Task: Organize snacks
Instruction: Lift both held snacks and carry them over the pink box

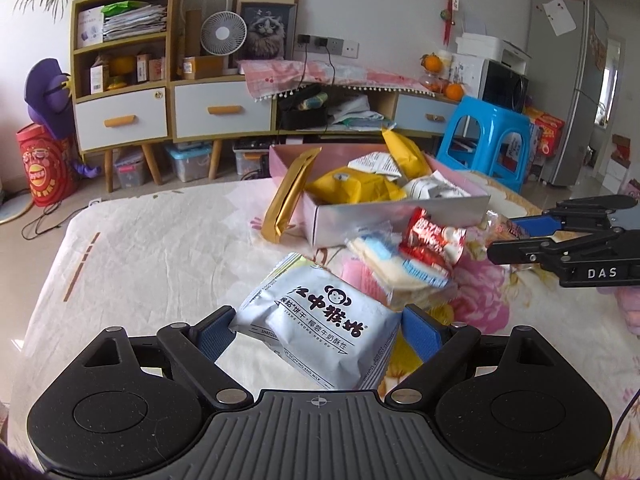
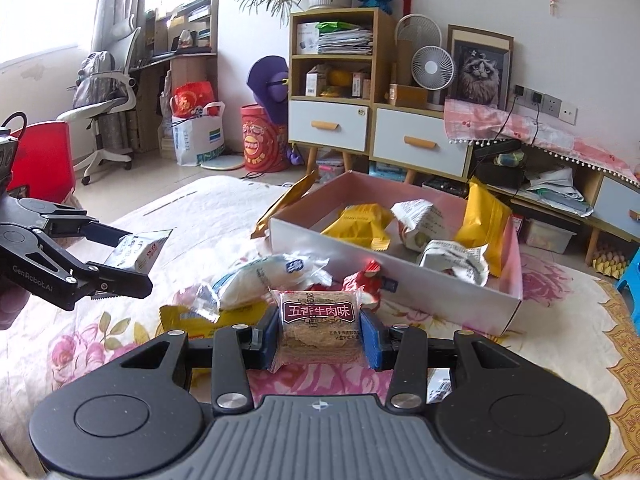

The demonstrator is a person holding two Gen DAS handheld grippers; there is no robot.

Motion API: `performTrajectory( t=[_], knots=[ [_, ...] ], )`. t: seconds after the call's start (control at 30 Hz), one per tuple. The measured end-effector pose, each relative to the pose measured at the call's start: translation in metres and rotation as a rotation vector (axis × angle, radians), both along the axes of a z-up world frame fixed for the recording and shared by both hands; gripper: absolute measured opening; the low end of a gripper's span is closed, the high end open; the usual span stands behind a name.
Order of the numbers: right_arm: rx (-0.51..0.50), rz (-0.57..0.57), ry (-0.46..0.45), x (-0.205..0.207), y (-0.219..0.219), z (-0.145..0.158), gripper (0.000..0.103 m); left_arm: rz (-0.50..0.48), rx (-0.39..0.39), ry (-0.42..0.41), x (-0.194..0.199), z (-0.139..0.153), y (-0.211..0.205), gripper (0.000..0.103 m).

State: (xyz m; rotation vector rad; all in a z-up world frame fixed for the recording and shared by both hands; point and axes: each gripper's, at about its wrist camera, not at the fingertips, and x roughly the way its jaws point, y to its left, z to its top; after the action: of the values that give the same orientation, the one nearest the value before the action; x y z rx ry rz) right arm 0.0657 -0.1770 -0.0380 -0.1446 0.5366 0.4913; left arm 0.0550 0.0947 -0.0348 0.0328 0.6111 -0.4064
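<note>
My left gripper [image 1: 316, 332] is shut on a pale blue-grey biscuit packet [image 1: 316, 320] with a monkey logo, held above the bed; it also shows in the right wrist view [image 2: 138, 250]. My right gripper [image 2: 320, 332] is shut on a clear cracker packet with a dark red label [image 2: 316, 326], just short of the box. The pink and white cardboard box [image 2: 400, 280] holds yellow and white snack packets. Loose snacks lie in front of it: a white and blue packet [image 2: 264, 276] and a red packet [image 1: 434, 240].
A gold packet [image 1: 288, 196] leans on the box's left wall. A yellow packet [image 2: 224, 318] lies left of my right gripper. The bed's floral sheet [image 1: 152, 248] stretches left. Cabinets [image 1: 176, 108] and a blue stool [image 1: 484, 136] stand beyond the bed.
</note>
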Motion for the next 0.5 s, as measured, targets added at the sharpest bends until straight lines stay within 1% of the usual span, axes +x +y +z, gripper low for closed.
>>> performTrajectory(
  t=[0.23,0.43,0.5],
  knots=[
    [0.005,-0.041,-0.005,0.009,-0.005,0.008,0.033,0.015,-0.018,0.002,0.011,0.015,-0.016,0.09],
    [0.023,-0.072,-0.01,0.02,-0.009,0.016,0.033,0.026,-0.015,0.006,0.022,0.022,-0.035,0.09],
    [0.027,-0.082,-0.013,0.023,-0.011,0.017,0.033,0.043,-0.015,0.012,0.027,0.023,-0.04,0.09]
  ],
)
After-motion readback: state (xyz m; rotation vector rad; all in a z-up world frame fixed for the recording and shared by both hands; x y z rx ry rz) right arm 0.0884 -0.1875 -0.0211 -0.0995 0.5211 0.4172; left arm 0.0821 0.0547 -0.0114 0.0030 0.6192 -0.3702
